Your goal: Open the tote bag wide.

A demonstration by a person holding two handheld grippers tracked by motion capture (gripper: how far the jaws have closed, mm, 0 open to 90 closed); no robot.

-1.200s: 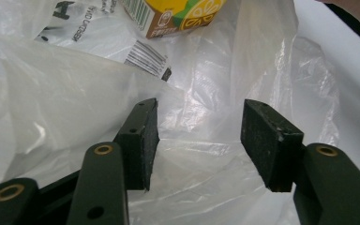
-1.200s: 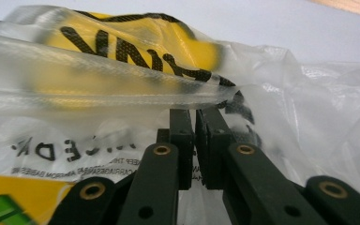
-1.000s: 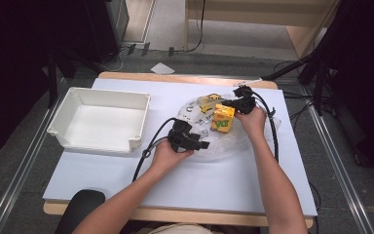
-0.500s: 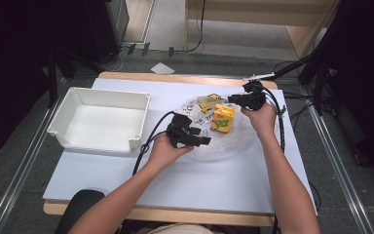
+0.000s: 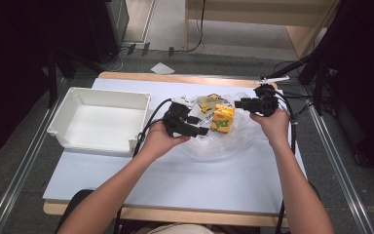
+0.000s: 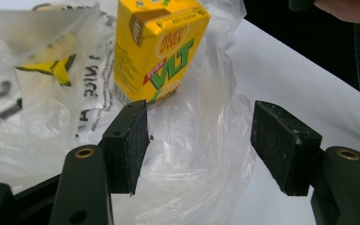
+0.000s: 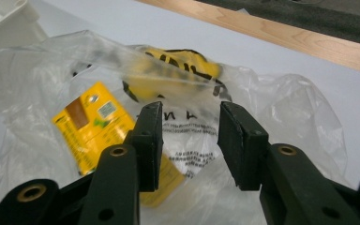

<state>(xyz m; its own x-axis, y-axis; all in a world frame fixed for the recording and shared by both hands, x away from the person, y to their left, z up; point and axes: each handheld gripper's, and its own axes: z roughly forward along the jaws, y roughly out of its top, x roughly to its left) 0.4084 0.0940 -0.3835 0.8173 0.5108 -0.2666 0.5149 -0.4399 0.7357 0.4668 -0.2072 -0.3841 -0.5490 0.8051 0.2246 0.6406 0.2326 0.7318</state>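
Yellow box-shaped juice carton upright on crinkled clear plastic bag, on white desk. Left gripper jaws wide, empty, carton beyond. Right gripper jaws just opening, nothing between, above bag.

My gripper stands with its jaws wide apart, nothing between the pads. At twelve o'clock a yellow juice carton stands upright on a crumpled clear plastic bag that spreads toward nine o'clock. White tabletop runs off toward two o'clock.
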